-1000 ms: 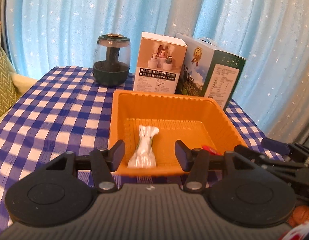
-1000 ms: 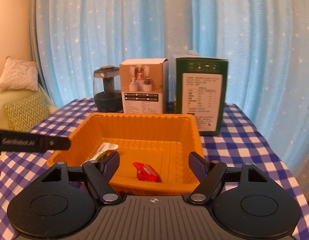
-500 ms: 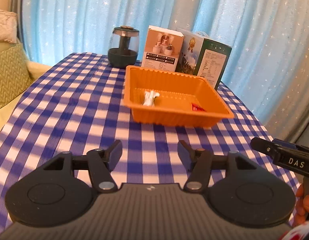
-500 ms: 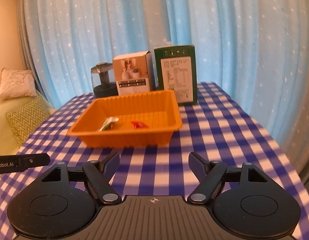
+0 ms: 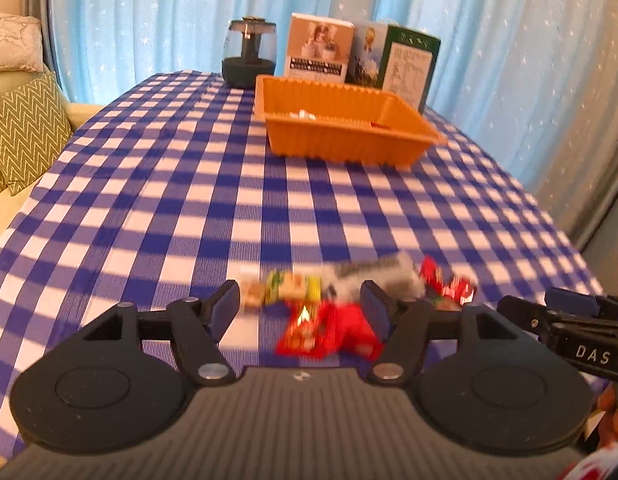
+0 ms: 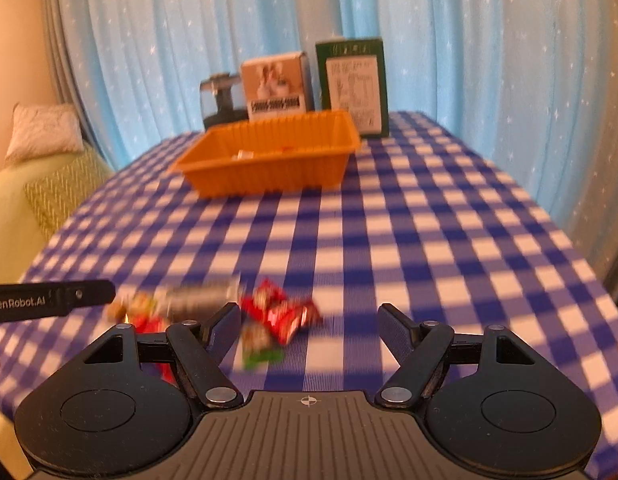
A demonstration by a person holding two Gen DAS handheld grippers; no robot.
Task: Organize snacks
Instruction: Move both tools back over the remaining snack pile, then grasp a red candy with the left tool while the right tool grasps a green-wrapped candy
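Note:
A blurred pile of snack packets lies on the checked tablecloth near the front edge: a red packet (image 5: pixel 329 328), a green-yellow one (image 5: pixel 295 286), a grey one (image 5: pixel 373 274) and red candies (image 5: pixel 449 284). My left gripper (image 5: pixel 299 294) hovers just short of the pile, its jaws opening and the pads touching nothing. My right gripper (image 6: pixel 308 312) stands open beside the red candies (image 6: pixel 281 312), which lie by its left finger. The orange tray (image 5: pixel 341 140) sits far back, with a white packet (image 5: pixel 303 114) inside.
Behind the tray (image 6: pixel 269 172) stand a dark jar (image 5: pixel 249 54), a pale box (image 5: pixel 319 52) and a green box (image 5: pixel 409 66). A blue curtain hangs behind the table. A sofa with a green cushion (image 5: pixel 21 128) is to the left.
Both grippers pulled back from over the tray toward the table's near edge. The snack pile has come into view under them. The left jaws stand wider.

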